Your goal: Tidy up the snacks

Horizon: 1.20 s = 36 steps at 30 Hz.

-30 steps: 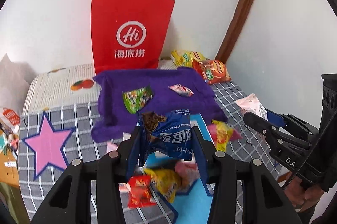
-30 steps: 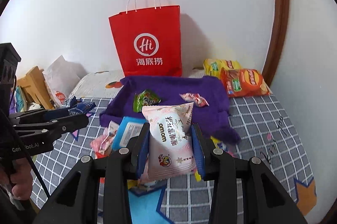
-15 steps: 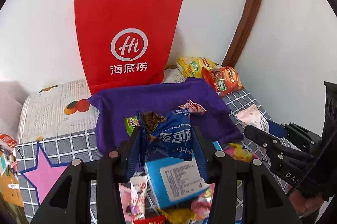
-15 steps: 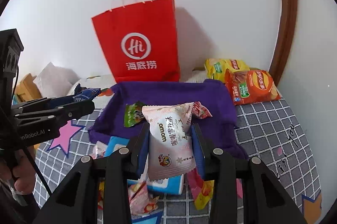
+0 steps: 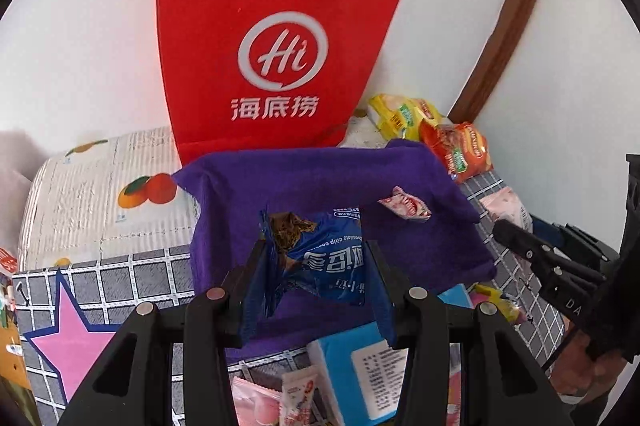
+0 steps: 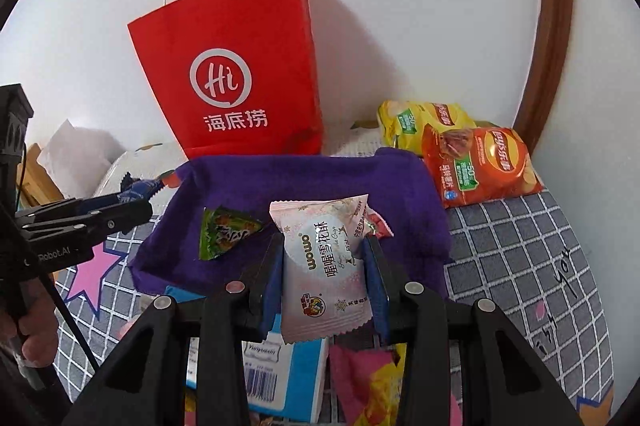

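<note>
Left claw (image 5: 316, 266) pinches crinkled blue foil packet (image 5: 328, 262); right claw (image 6: 324, 266) clamps glossy pink pouch (image 6: 324, 266).

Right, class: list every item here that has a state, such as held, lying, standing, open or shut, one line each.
Left tool: shut on the blue packet.
Blue packet: held above the purple cloth, top torn open.
Right tool: shut on the pink packet.
Pink packet: held upright, sealed.
Purple cloth: spread out.
Green packet: lying on the cloth.
Red bag: standing by the wall.
</note>
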Available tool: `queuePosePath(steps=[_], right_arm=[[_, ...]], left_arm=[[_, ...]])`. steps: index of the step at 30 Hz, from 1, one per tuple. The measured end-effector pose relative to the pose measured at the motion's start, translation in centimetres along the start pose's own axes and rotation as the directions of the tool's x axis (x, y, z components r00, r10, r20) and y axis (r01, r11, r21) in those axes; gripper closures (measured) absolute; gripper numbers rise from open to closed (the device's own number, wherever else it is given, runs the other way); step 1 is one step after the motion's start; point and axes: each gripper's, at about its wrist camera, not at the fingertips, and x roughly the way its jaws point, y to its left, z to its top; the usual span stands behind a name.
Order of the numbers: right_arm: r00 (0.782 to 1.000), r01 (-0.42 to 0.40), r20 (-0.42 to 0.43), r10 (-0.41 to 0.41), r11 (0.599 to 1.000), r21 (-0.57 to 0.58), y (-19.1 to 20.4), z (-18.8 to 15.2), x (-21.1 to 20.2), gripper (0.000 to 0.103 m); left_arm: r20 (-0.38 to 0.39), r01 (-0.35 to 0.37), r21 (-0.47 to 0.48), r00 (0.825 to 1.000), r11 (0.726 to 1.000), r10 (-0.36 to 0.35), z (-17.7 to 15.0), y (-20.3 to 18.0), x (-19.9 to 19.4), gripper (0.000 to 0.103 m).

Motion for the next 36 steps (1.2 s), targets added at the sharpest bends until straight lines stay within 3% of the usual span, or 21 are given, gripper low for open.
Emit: queuePosePath(steps=[12,26,36], right_arm=[[0.998,-0.038,-0.039,0.039,0.999,0.033,-0.2,-0.1,4.9,0.065],[0.995,-0.092,-0.029,0.092,0.996,0.021,-0.1,-0.3,8.1,0.065],[0.999,-0.020,-0.039,0.020,1.000,-0.002,-1.1,-1.0,8.3,0.065]], left_arm=[[-0.030,0.000,-0.065,1.000,0.998,-0.002,0.1,2.2,1.8,0.059],[-0.071,-0.005,-0.052,0.997,0.999,0.001,-0.5,2.0,4.1,0.059],[-0.079,0.004,-0.049,0.997,0.999,-0.008,-0.6,1.8,4.2,0.057]])
